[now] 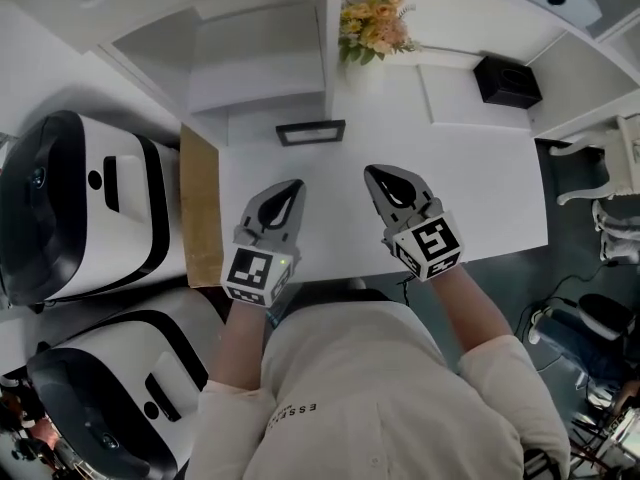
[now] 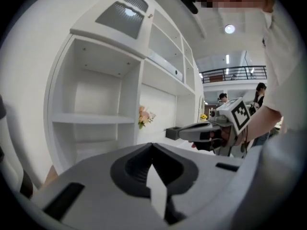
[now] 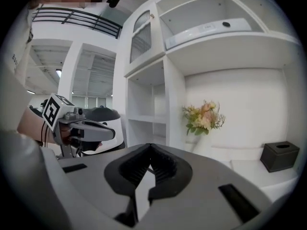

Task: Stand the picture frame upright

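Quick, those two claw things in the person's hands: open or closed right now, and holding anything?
Left gripper: closed, holding nothing.
Right gripper: closed, holding nothing.

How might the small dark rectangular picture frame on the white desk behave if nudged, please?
The small dark rectangular picture frame looks thin and rigid, so it would probably slide on the smooth white desk, not flex. Its narrow outline suggests it may tip easily.
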The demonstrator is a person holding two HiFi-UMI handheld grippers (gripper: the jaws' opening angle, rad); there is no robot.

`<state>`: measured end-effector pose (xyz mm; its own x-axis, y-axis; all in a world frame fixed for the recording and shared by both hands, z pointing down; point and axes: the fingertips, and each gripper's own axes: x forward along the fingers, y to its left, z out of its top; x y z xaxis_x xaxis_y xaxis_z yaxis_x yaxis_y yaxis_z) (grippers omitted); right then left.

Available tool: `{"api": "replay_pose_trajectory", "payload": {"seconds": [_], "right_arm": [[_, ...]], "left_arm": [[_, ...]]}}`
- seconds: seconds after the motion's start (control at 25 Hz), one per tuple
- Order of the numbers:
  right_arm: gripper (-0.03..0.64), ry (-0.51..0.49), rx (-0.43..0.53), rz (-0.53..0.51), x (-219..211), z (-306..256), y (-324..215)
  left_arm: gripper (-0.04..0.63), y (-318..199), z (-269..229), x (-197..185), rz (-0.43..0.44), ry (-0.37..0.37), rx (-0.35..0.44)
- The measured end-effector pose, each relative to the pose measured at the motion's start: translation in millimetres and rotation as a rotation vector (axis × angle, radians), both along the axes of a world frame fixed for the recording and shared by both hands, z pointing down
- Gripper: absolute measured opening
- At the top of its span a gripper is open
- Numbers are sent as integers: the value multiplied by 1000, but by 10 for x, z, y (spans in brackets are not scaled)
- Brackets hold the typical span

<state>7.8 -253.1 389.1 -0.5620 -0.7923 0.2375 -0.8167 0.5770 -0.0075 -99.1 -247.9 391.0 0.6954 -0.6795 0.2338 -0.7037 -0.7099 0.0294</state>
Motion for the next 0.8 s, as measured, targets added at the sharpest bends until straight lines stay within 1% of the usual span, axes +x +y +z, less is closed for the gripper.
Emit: {"api": "replay_pose_trajectory", "payload": {"seconds": [0.12, 0.2, 0.32, 0.44, 0.8], "right_arm": [[15, -23, 52, -6, 7, -236, 49], [15, -30, 81, -9, 17, -362, 82], [15, -35, 122, -13, 21, -499, 91], [15, -36, 134, -15, 14, -516, 112], [14, -52, 152, -3, 42, -560, 50]], "left_arm": [[2, 95, -239, -16, 5, -24, 73], [2, 121, -357, -31, 4, -25, 96], [2, 93, -467, -92, -16, 12, 95], [2, 80, -508, -164, -29, 35, 86], [2, 10, -577, -173, -19, 26, 98]]}}
